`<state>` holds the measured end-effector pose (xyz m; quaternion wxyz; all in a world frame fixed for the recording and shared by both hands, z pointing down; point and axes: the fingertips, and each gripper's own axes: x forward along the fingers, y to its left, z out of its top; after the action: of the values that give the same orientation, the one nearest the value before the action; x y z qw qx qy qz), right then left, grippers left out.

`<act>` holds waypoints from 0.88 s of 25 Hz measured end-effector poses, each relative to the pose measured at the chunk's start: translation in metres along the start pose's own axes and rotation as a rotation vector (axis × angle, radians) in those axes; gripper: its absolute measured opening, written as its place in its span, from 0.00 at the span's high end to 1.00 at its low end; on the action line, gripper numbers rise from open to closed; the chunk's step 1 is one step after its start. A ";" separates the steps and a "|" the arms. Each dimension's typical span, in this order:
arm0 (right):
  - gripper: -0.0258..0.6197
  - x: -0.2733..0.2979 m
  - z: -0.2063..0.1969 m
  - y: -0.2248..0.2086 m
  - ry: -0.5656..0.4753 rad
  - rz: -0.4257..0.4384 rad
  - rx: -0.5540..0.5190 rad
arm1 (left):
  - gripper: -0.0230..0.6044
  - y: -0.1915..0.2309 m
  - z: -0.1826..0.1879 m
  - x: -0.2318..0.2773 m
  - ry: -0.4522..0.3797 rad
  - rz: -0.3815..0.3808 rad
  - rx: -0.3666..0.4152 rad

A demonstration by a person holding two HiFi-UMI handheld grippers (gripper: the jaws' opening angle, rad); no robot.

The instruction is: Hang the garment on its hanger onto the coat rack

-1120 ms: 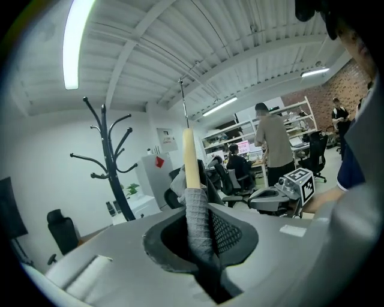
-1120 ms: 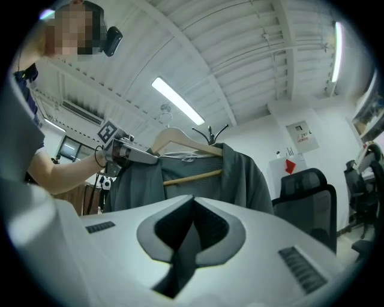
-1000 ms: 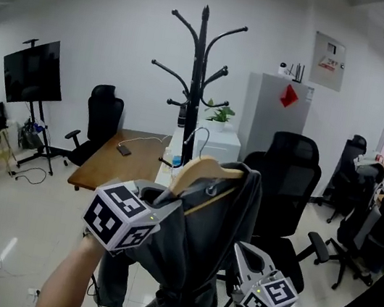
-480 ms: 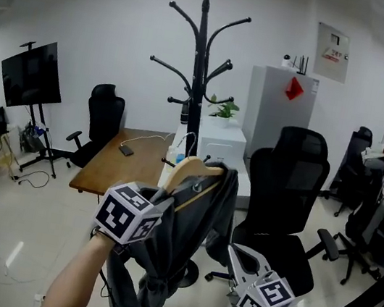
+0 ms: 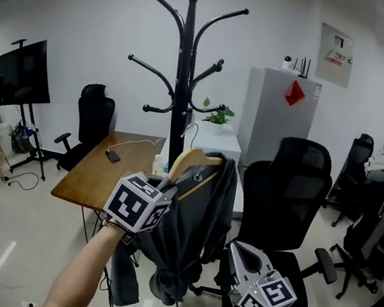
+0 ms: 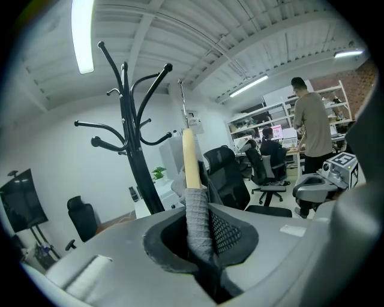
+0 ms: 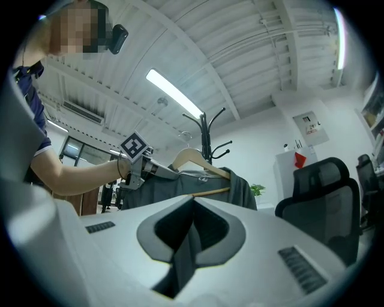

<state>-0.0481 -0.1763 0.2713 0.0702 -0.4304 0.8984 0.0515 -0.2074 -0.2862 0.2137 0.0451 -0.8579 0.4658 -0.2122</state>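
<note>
Head view puts the garment (image 5: 188,237) low in the middle, draped on its hanger (image 5: 194,163), in the air just in front of the rack (image 5: 179,95) pole and below all its arms. Over the last second the rack has grown and climbed in this view. The garment, which sat before the black chair (image 5: 284,195), now lies right against the line of the pole. The person has closed in on the rack, carrying the load along. It is not yet on any arm.

The left gripper (image 5: 164,185) bears it all. In the left gripper view its jaws stand narrow, pinched on grey cloth wrapped over the hanger's end. Bare wood rises past the fold, and the thin hook (image 6: 180,105) stands above it, beside the rack's arms but over none of them. The hold looks unchanged across the three moments.

The right gripper (image 5: 235,251) hangs low at the right, apart from the garment, much as it did a second ago. The right gripper view shows its jaws closed together on nothing, with hanger and garment up ahead.

I judge the approach nearly done. What remains is to raise the hook above an arm and settle it there. A table (image 5: 89,175) stands near the rack's foot, with the chair on the other side.
</note>
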 end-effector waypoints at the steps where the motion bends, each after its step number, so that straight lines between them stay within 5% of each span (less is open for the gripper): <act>1: 0.94 0.006 0.000 -0.010 -0.001 0.002 -0.001 | 0.89 0.005 0.007 0.013 0.000 0.004 -0.001; 11: 0.94 0.043 0.017 -0.086 -0.049 0.024 -0.035 | 0.89 0.030 0.062 0.130 0.023 0.034 0.011; 22: 0.94 0.063 0.010 -0.127 -0.059 0.012 0.000 | 0.89 0.061 0.066 0.185 0.061 0.059 -0.062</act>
<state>0.0125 -0.3024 0.2468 0.0963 -0.4235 0.8985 0.0643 -0.1401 -0.4803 0.1966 0.0103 -0.8377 0.4986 -0.2224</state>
